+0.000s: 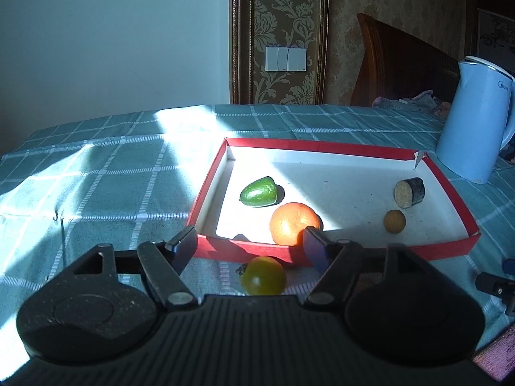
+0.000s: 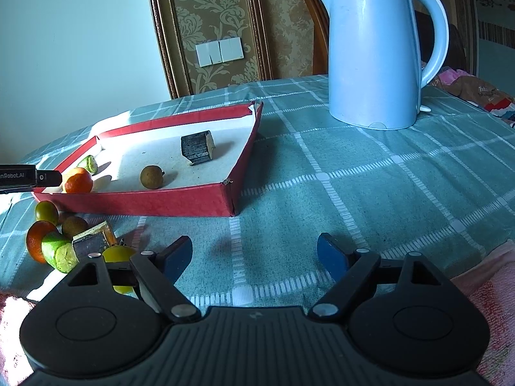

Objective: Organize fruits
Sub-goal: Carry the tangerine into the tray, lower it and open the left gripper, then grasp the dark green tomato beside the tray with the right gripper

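i read the left gripper [image 1: 249, 244] as spread, its jaws parted with nothing pinched between them; it sits over the near wall of the red tray [image 1: 450, 173]. a yellow-green tomato [image 1: 263, 275] lies on the worktop [image 1: 96, 173] just outside that wall, below the gap between the jaws and not touched by the pads. inside the tray, from the left wrist view: a green fruit piece [image 1: 259, 191] toward the left, an orange [image 1: 294, 223] near the front wall with its right edge hidden behind the right finger, a small brown round fruit [image 1: 394, 221] to the right, and a dark cut cylinder [image 1: 409, 192] just behind it. the right gripper [image 2: 254, 254] is also spread and empty, over bare checked cloth, well apart from the tray. in the right wrist view i see a loose group on the worktop at lower left, outside the tray: a second orange [image 2: 37, 239], a green cut piece [image 2: 59, 252], a dark block [image 2: 93, 241], a brown round fruit [image 2: 74, 225] and a yellow fruit [image 2: 119, 255] partly hidden by the gripper body. a blue kettle [image 2: 376, 54] stands upright behind, clear of the tray.
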Available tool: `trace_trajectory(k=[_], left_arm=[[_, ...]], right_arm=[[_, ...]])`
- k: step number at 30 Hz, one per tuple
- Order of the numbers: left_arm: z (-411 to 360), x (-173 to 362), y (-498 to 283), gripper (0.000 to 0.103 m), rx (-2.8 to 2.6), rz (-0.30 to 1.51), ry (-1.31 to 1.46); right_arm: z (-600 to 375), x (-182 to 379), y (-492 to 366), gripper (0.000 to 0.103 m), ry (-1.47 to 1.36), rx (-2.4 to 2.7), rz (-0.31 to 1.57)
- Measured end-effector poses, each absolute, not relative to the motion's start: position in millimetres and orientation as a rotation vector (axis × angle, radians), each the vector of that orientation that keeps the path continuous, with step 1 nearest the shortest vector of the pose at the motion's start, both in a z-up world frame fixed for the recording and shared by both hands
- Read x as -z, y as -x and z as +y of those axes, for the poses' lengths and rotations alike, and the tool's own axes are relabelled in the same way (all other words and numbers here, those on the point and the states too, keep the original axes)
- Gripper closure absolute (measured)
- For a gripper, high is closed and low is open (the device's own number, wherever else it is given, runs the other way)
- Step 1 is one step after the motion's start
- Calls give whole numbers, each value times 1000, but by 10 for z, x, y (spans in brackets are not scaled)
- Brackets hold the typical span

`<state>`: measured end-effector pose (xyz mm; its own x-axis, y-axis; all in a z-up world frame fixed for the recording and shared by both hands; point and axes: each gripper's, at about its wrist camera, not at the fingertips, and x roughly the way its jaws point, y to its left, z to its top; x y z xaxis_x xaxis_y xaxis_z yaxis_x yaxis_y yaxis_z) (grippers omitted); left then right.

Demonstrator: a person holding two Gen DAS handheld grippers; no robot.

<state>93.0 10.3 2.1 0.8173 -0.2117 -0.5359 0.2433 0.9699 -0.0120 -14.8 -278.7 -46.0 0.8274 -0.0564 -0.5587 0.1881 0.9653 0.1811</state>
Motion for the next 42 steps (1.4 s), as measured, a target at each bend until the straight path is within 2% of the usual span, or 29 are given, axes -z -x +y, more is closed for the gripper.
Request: trace_trajectory(k=[11,20,23,27,31,33,40,42], left_arm=[[617,177,-266,29,175,576,-9],[714,370,-236,26,166,629,9],[684,380,-231,24,167,629,-9],[684,383,-250,14,175,637,-6],[665,389,-257,11,181,644,-16],[650,402,-277,0,164,661,-27],[634,415,-288,0,152,667,-44],[636,417,-290,0,150,668,-49]], right_arm=[[-2782,465,152,18,-226,133,586],[-2781,461,151,18,-219,135,590],[-2814,456,176,18,-242,116,574],[-2812,433,258,18,-247,89,552],[-2689,330,393,18,-234,-26,546],[-2594,259,449,18,-191,-51,525],[-2201,168,467,18,-22,-118,497],[-2134,191,434,24,-1,-135,509]])
